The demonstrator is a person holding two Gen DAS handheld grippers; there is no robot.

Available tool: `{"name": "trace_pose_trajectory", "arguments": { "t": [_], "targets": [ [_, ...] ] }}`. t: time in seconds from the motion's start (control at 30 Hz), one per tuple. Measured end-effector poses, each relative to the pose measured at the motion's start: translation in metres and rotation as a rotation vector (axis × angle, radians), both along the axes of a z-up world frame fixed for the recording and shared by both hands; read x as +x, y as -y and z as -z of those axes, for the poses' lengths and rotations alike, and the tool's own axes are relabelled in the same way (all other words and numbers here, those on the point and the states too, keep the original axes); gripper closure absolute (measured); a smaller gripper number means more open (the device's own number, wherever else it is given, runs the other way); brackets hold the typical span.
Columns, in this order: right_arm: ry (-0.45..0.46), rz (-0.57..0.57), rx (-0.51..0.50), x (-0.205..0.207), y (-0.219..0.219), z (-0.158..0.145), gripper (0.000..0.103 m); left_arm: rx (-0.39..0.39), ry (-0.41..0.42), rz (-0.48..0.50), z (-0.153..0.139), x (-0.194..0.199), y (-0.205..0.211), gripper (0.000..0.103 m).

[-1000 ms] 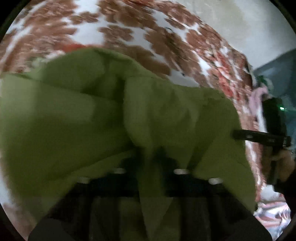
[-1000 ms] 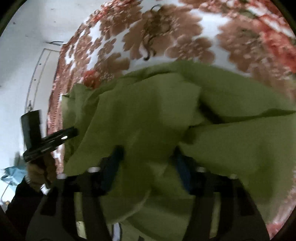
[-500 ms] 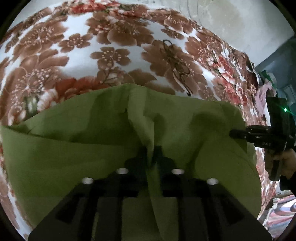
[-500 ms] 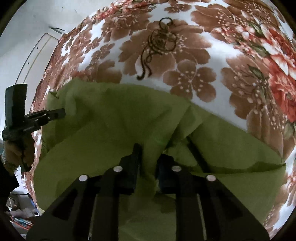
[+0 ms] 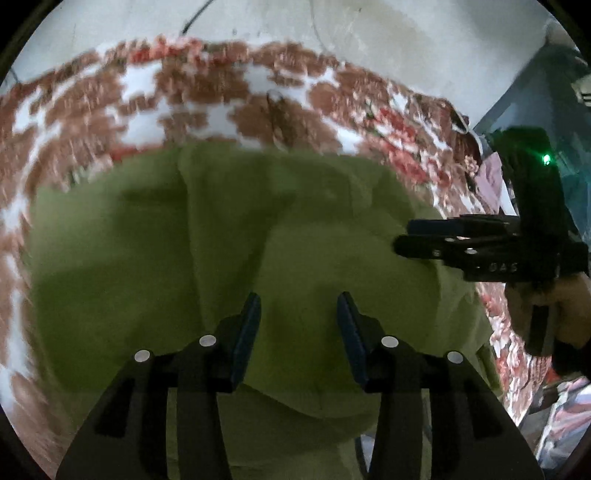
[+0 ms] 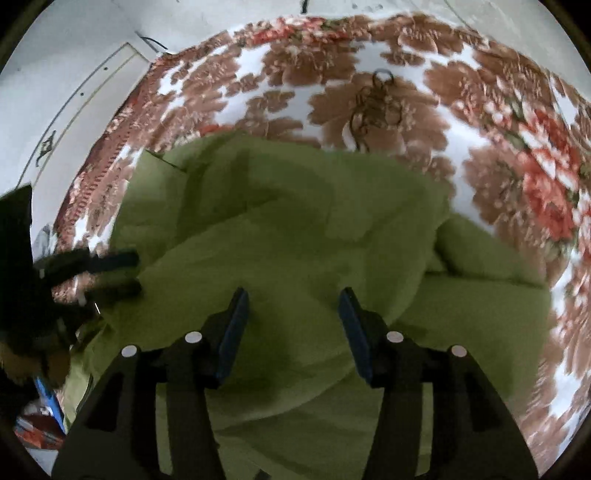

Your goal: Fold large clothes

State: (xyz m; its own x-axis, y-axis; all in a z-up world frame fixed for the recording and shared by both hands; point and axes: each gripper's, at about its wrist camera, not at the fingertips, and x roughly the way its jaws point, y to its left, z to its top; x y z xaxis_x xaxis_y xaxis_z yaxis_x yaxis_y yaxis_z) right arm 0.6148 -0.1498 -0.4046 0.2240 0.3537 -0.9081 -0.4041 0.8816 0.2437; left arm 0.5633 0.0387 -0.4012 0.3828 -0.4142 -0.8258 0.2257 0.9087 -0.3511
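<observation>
Our left gripper (image 5: 299, 306) and right gripper (image 6: 293, 302) have both just been opening, jaws apart with nothing pinched between them, poised above the green garment (image 6: 295, 229) lying rumpled on the floral bedspread (image 6: 388, 74).

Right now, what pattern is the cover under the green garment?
White cover with brown and red flowers; right wrist view shows it best.

Floral brown-and-red blanket (image 6: 388, 66) against a pale wall (image 5: 369, 33).
</observation>
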Motion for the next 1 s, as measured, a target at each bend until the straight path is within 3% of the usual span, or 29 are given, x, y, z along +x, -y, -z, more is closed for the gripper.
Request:
{"name": "trace_pose_trajectory", "arguments": {
  "t": [0.1, 0.23, 0.4, 0.53, 0.67, 0.73, 0.9, 1.0],
  "targets": [
    [0.012, 0.013, -0.079, -0.010, -0.008, 0.028, 0.051, 0.059, -0.022, 0.004, 0.032, -0.004, 0.010, 0.058],
    [0.088, -0.051, -0.182, -0.024, -0.013, 0.051, 0.052, 0.088, -0.026, 0.004, 0.057, -0.009, 0.010, 0.045],
    [0.166, -0.062, -0.283, -0.035, -0.023, 0.065, 0.052, 0.129, 0.017, -0.040, 0.074, -0.014, 0.017, 0.045],
    [0.165, -0.008, -0.291, -0.043, -0.019, 0.039, 0.050, 0.119, 0.000, -0.075, 0.059, -0.020, 0.016, 0.046],
    [0.177, 0.056, -0.260, -0.076, 0.001, -0.005, 0.030, 0.039, 0.033, -0.128, 0.016, -0.048, -0.010, 0.043],
    [0.152, 0.099, -0.232, -0.107, 0.016, -0.025, 0.029, 0.010, 0.025, -0.147, -0.001, -0.067, -0.022, 0.039],
    [0.121, 0.125, -0.250, -0.190, 0.047, -0.043, 0.023, 0.063, 0.028, -0.120, -0.036, -0.154, -0.049, 0.030],
    [0.084, 0.145, -0.254, -0.237, 0.073, -0.036, 0.023, 0.101, -0.008, -0.168, -0.036, -0.213, -0.072, 0.030]
  ]
}}
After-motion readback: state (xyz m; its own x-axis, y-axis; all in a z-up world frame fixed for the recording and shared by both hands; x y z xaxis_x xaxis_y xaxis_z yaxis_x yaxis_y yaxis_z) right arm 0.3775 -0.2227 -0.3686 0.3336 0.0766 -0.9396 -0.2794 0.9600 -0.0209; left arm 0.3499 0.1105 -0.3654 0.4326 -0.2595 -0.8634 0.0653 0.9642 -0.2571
